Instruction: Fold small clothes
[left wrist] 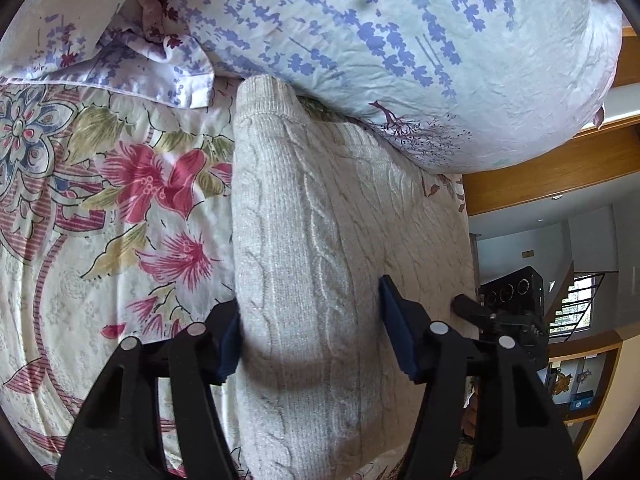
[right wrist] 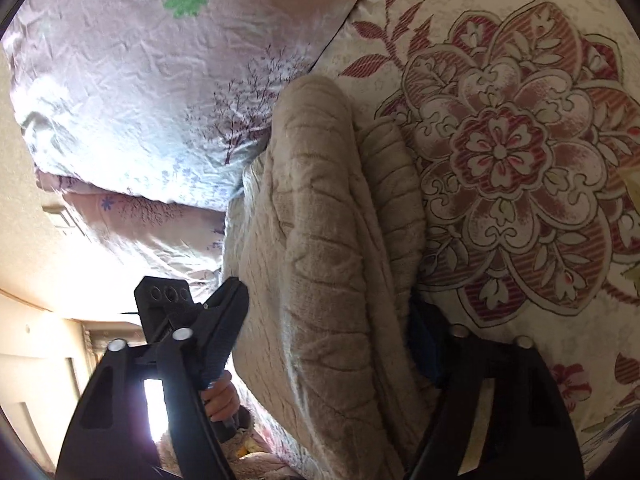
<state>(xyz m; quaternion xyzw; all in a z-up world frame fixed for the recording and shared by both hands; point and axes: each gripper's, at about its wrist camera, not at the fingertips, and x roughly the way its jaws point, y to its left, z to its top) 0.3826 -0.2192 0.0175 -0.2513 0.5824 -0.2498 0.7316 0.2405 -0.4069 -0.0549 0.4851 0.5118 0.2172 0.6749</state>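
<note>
Left gripper (left wrist: 310,336): I read both blue-padded jaws spread wide, one on each side of a thick fold of the cable-knit sweater (left wrist: 320,248). The pads sit against the bulging knit; I cannot tell whether they press it.

Right gripper (right wrist: 324,332): I see the jaws set far apart, with a raised fold of the same sweater (right wrist: 320,240) between them. The pad on the right of the view is mostly hidden behind the knit, so I cannot tell whether it is gripping.

Sweater position: In the left wrist view it lies on the floral bedspread (left wrist: 100,200), bunched into a long roll running away from the camera, its ribbed hem end tucked just under the lavender-print pillow (left wrist: 400,40).

Sweater detail: In the right wrist view, a ribbed cuff or hem (right wrist: 394,184) rests beside the main fold, touching the bedspread (right wrist: 520,140).

Pillow: It is pale, with purple sprigs and small tree motifs, and overlaps the sweater's far end (right wrist: 140,100).

Other gripper in view: In the left wrist view I see the right unit's black body (left wrist: 512,304) just past the sweater edge; in the right wrist view I see the left unit (right wrist: 172,308), with a hand (right wrist: 220,400) on its handle.
</note>
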